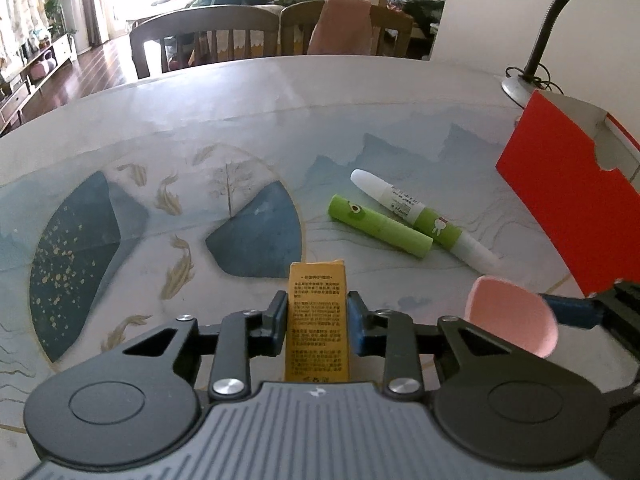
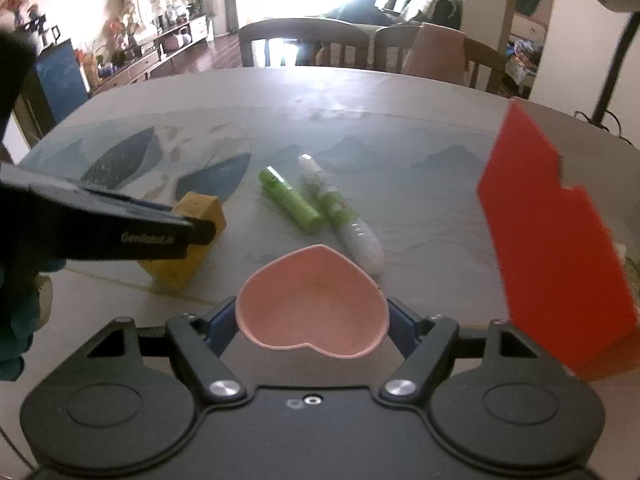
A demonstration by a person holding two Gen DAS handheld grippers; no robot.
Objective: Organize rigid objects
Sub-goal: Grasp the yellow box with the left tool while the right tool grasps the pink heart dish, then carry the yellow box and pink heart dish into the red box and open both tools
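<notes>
Both sets of jaws are clenched on something. On the left gripper [image 1: 318, 320] they press against the long sides of a yellow carton [image 1: 318, 322] printed with small dark text, its far end poking out past the fingertips; from the right wrist view the carton [image 2: 188, 240] sits low over the worktop [image 2: 420, 208], and whether it touches the surface cannot be told. On the right gripper [image 2: 311, 316] the blue pads grip the two lobes of a pink heart-shaped dish [image 2: 312, 312], its hollow facing up and its point aimed away from the camera. The same dish [image 1: 512, 316] shows at the right of the left wrist view, just beside the left gripper. Beyond the dish two tubes lie side by side, touching, on the painted mountain-and-fish surface: a green tube [image 2: 290, 206] with a small cartoon face, and a longer green-and-white pen-like tube [image 2: 340, 216] with white ends. To their right stands a red box [image 2: 556, 248] with a notch cut into its top edge, upright and well apart from the tubes. Farther back on that side a gooseneck lamp [image 1: 540, 40] rests its round base on the worktop. Past the far edge stand two wooden chairs [image 1: 204, 36], one draped with a pink cloth [image 1: 340, 24].
</notes>
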